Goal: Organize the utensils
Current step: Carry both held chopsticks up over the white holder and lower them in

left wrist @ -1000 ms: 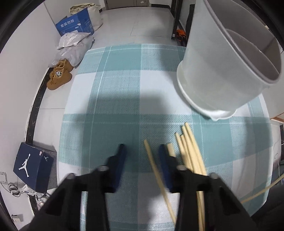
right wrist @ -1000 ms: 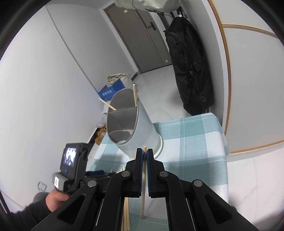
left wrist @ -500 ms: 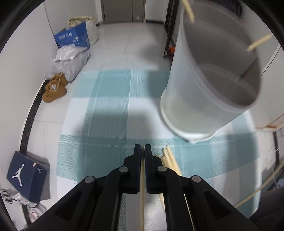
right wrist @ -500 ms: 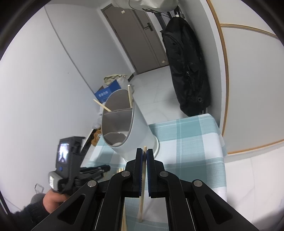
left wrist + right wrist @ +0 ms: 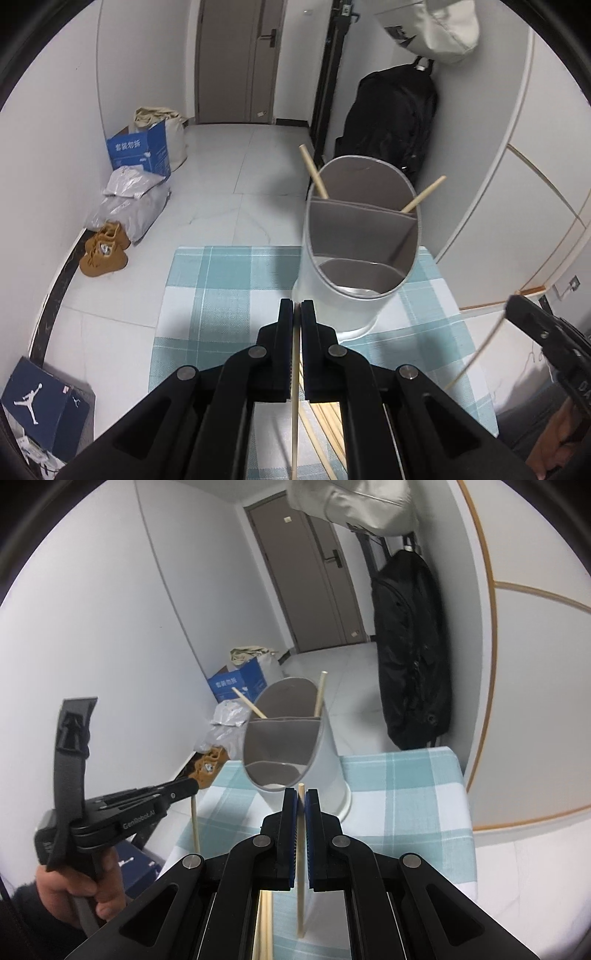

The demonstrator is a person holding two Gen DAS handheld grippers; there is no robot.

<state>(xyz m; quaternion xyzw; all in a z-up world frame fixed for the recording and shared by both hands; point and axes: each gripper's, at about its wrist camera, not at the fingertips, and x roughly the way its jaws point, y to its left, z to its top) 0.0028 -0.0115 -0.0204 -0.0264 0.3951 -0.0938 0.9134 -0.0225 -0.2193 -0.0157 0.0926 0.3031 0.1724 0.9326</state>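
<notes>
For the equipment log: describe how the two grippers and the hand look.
Both grippers, left and right, are black, with silver pivot bolts and flat fingers lined with blue pads. The left one's side reads "GenRobot.AI" in pale letters. The bare hand on its handle wears a dark sleeve.

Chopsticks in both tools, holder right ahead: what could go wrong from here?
1. Each tool, left and right, pinches a single chopstick near its top with most of its length hanging below; either could pivot or slip when tilted toward the holder.
2. The holder's far compartment already has two sticks leaning outward; an incoming tip could knock them.
3. The holder sits near the table's far edge; a hard bump might tip it.
</notes>
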